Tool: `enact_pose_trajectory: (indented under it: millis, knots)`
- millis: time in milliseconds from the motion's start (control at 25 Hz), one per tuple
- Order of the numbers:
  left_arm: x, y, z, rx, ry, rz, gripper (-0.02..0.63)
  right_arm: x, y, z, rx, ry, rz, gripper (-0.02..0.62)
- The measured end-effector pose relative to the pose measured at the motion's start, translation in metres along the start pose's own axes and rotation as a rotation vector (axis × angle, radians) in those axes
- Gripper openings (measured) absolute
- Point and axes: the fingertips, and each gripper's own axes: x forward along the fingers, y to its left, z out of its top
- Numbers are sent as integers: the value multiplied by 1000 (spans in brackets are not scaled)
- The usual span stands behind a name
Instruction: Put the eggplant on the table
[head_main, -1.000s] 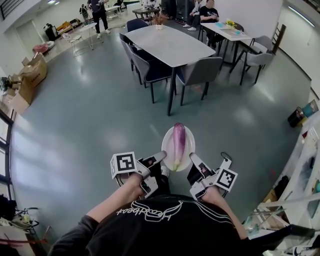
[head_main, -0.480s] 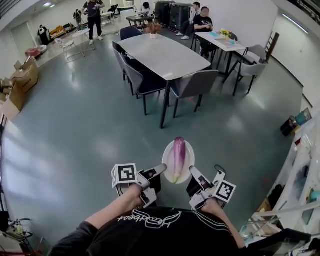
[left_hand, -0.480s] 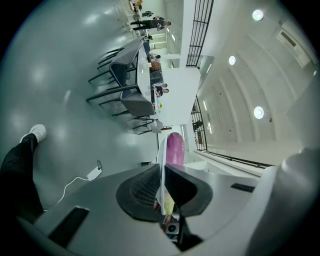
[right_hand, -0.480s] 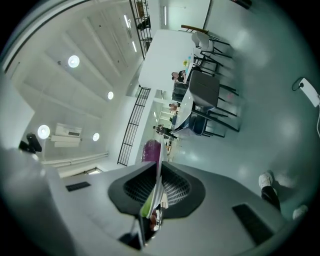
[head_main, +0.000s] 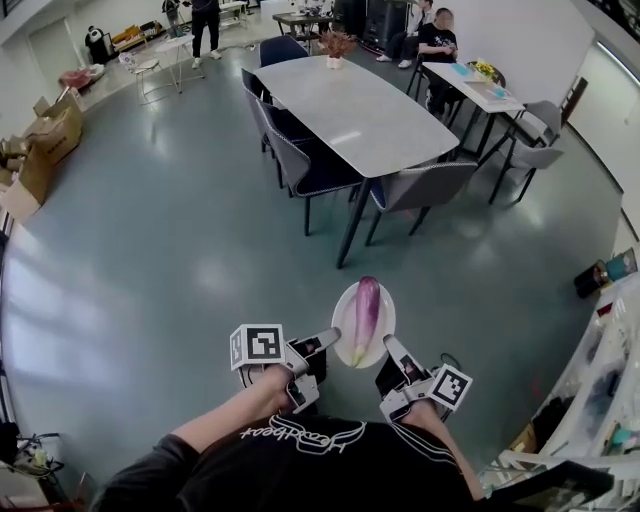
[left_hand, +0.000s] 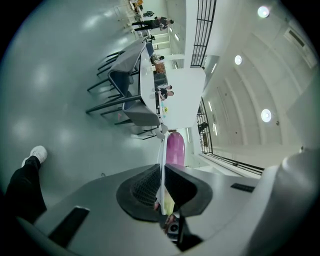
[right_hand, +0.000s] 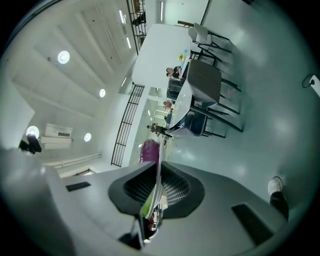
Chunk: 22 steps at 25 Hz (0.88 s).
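Note:
A purple eggplant with a green stem lies on a white plate that I carry in the air above the floor. My left gripper is shut on the plate's near-left rim, my right gripper on its near-right rim. In the left gripper view the plate edge runs between the jaws, with the eggplant beyond. The right gripper view shows the plate rim clamped too and the eggplant above it. The long grey table stands ahead.
Dark chairs line the table's near side, one grey chair at its near corner. A second table with a seated person lies at the back right. Cardboard boxes sit far left. Shelving runs along the right.
The view has shifted; the table now lies closer and more central ahead. Both grippers hold the plate with the eggplant just as before.

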Motion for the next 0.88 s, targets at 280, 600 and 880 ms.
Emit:
enact_pose_trajectory:
  millis: [280,600,880]
  knots:
    - [17,1,99,-26,-7,-18,25,95,3,36,-17,29,-4,20]
    - [34,-9,177,-1,10,-54,24,167,13,68,-76,4,-7,20]
    - [59,-16,197,19,55,-46,23,180,8,94,-83,-33,-16,20]
